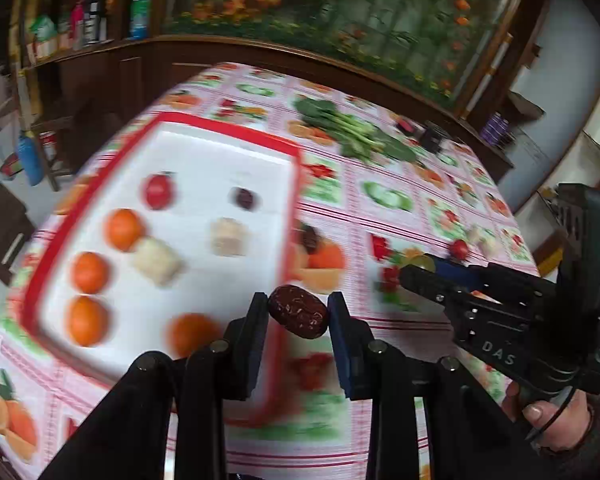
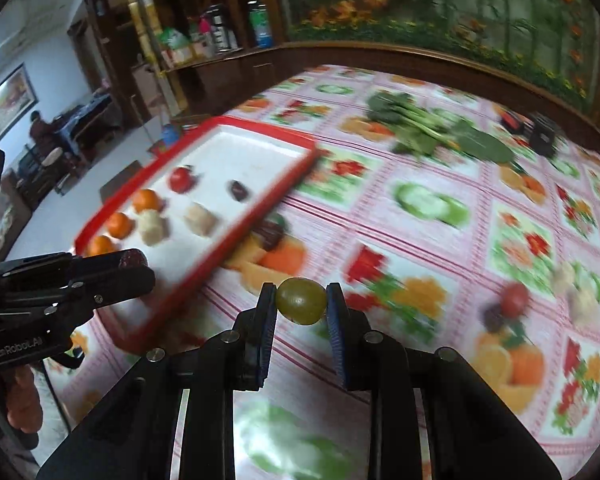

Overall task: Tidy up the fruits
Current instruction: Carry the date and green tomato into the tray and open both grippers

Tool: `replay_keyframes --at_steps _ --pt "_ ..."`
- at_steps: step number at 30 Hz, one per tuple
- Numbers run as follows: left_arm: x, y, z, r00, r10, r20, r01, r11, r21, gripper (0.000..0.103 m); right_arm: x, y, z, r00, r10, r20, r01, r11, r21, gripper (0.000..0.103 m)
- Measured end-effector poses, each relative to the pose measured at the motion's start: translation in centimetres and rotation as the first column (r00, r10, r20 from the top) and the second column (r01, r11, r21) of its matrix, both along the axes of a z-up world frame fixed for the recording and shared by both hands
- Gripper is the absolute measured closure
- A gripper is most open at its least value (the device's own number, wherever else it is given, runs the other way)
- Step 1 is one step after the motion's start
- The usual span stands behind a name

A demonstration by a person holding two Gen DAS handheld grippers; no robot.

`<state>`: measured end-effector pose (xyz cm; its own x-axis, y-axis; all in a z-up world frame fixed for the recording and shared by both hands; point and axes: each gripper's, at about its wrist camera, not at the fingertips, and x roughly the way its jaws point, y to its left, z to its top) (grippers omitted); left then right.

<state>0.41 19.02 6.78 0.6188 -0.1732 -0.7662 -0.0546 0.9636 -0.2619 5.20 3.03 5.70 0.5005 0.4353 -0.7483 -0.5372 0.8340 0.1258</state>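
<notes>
Left gripper [image 1: 298, 312] clamps dried date [image 1: 298, 311] over red tray [image 1: 228, 130] near edge; right gripper [image 2: 301, 301] pinches green grape [image 2: 301, 301] right of tray. Tray holds oranges [image 1: 89, 272], tomato [image 1: 158, 191].

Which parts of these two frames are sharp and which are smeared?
Left wrist view: the left tongs and the held red date are sharp; the tray and its fruit are motion-smeared. Right wrist view: the right tongs and green grape are crisp; the tablecloth streaks, and fisheye bends the edges.

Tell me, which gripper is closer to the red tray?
Left. The left gripper, holding a red date, hangs over the red tray's near corner. The right gripper, holding a green grape, is off to the tray's side over the tablecloth.
</notes>
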Motion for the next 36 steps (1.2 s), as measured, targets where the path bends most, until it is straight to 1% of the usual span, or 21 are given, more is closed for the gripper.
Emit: replay_keyframes --at_steps 4,7,10,13,16,20,25,31,36 --pt "-0.6 3.7 -0.2 0.998 0.07 -0.005 -0.07 0.997 0.035 0.07 0.1 3.9 0.4 0.998 0.065 0.007 -0.065 0.998 0.003 0.079" --pt "-0.8 5.9 -0.5 0.994 0.107 -0.011 -0.106 0.993 0.044 0.07 0.4 6.7 0.2 0.995 0.104 -0.001 -0.104 0.995 0.003 0.079" --pt "-0.9 7.2 -1.0 0.992 0.122 -0.02 -0.121 0.992 0.046 0.07 0.6 8.6 -0.3 0.992 0.126 -0.021 -0.126 0.992 0.001 0.079" --pt "-0.7 7.8 -1.8 0.991 0.126 -0.038 -0.124 0.992 0.036 0.07 0.8 10.4 -1.1 0.989 0.145 -0.035 -0.146 0.989 -0.021 0.079" --pt "-0.4 8.1 -2.6 0.991 0.118 -0.057 -0.116 0.993 0.029 0.07 0.9 11.4 -1.9 0.987 0.156 -0.048 -0.158 0.987 -0.038 0.079" --pt "0.1 8.1 -3.4 0.992 0.103 -0.074 -0.1 0.994 0.038 0.07 1.1 12.0 -2.6 0.986 0.155 -0.067 -0.159 0.986 -0.046 0.079" --pt "0.6 8.0 -3.5 0.994 0.084 -0.075 -0.079 0.995 0.06 0.07 1.4 12.5 -3.4 0.983 0.162 -0.083 -0.168 0.984 -0.061 0.079" --pt "0.7 6.9 -3.8 0.996 0.045 -0.075 -0.036 0.992 0.122 0.07 1.6 12.7 -4.2 0.982 0.163 -0.098 -0.17 0.983 -0.073 0.079" --pt "1.0 5.6 -4.1 0.997 0.021 -0.076 -0.006 0.98 0.201 0.069 1.6 12.8 -4.2 0.982 0.171 -0.08 -0.179 0.979 -0.095 0.079"
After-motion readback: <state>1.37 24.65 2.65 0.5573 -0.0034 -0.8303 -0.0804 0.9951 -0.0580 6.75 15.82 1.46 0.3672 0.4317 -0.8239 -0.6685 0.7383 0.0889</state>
